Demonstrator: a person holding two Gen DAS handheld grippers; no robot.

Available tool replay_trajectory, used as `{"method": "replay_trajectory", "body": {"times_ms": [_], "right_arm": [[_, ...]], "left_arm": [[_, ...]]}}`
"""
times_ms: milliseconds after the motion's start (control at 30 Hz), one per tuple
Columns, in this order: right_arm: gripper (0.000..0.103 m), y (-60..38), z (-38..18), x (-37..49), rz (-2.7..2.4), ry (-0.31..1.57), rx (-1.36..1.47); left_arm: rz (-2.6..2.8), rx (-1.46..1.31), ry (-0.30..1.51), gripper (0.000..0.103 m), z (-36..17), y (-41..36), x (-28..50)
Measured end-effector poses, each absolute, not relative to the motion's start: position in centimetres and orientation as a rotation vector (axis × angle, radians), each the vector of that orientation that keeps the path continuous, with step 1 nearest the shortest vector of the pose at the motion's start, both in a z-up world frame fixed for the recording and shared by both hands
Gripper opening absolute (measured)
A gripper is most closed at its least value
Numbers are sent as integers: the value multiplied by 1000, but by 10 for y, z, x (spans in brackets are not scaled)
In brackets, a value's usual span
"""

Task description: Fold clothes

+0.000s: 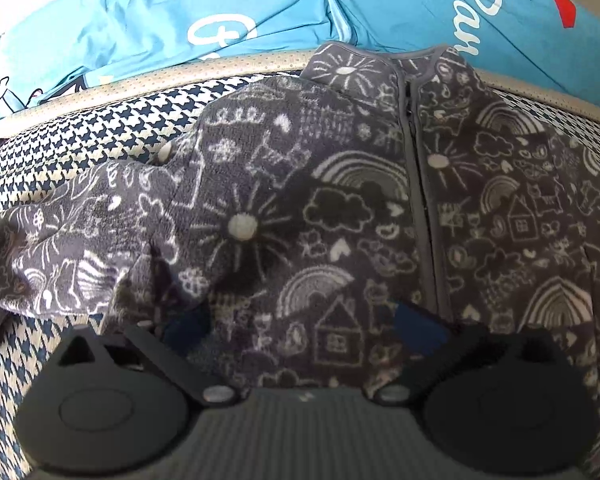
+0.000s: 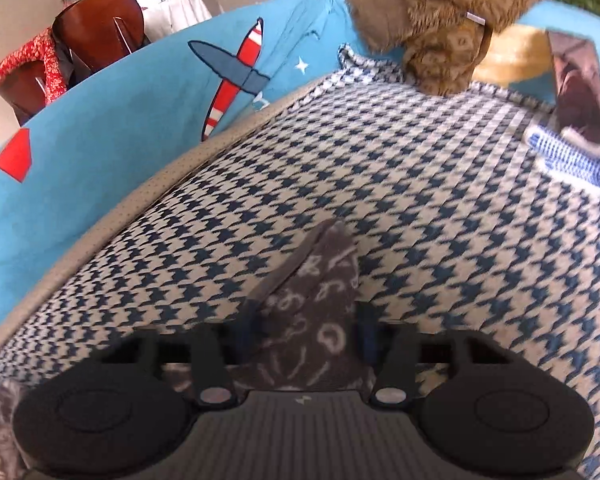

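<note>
On the houndstooth cover (image 1: 100,128), the fleece jacket (image 1: 360,200) is lying mostly unfolded; right gripper (image 2: 306,328) is pinching its corner, left gripper (image 1: 300,324) is hovering spread.

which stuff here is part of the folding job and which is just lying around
Part of the job:
- grey doodle-print fleece jacket, its edge between the right gripper jaws
- left gripper, jaws open over the jacket
- houndstooth cover it lies on

Just lying about:
- blue printed bedding
- brown fuzzy garment
- blue striped cloth
- wooden chair
</note>
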State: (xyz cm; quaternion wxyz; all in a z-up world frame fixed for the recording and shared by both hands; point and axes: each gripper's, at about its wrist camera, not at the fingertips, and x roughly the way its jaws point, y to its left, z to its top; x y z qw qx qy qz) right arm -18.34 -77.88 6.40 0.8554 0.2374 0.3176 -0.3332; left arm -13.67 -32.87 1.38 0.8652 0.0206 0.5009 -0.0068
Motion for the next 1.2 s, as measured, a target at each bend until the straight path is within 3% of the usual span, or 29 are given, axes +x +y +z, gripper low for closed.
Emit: {"method": "replay_trajectory", "body": {"times_ms": [33, 100, 300, 467, 567, 633, 933, 1200], "right_arm": [[27, -777, 64, -183, -701, 662, 499], [14, -775, 68, -184, -671, 640, 498], [13, -762, 92, -187, -607, 527, 479], [13, -749, 133, -211, -515, 298, 452], [21, -747, 149, -237, -534, 232, 467], [38, -746, 152, -250, -618, 302, 458], [41, -761, 145, -311, -694, 370, 608], [45, -789, 109, -287, -564, 538, 717]], "left_arm": [[-15, 44, 1049, 103, 14, -328, -137], [-16, 44, 1049, 103, 14, -328, -137], [-16, 53, 1048, 103, 13, -329, -136], [-20, 53, 1043, 103, 14, -329, -137], [-23, 53, 1036, 103, 15, -329, -138], [-22, 56, 1030, 103, 17, -330, -140], [-23, 51, 1026, 103, 18, -332, -147], [-20, 47, 1036, 103, 17, -335, -144]]}}
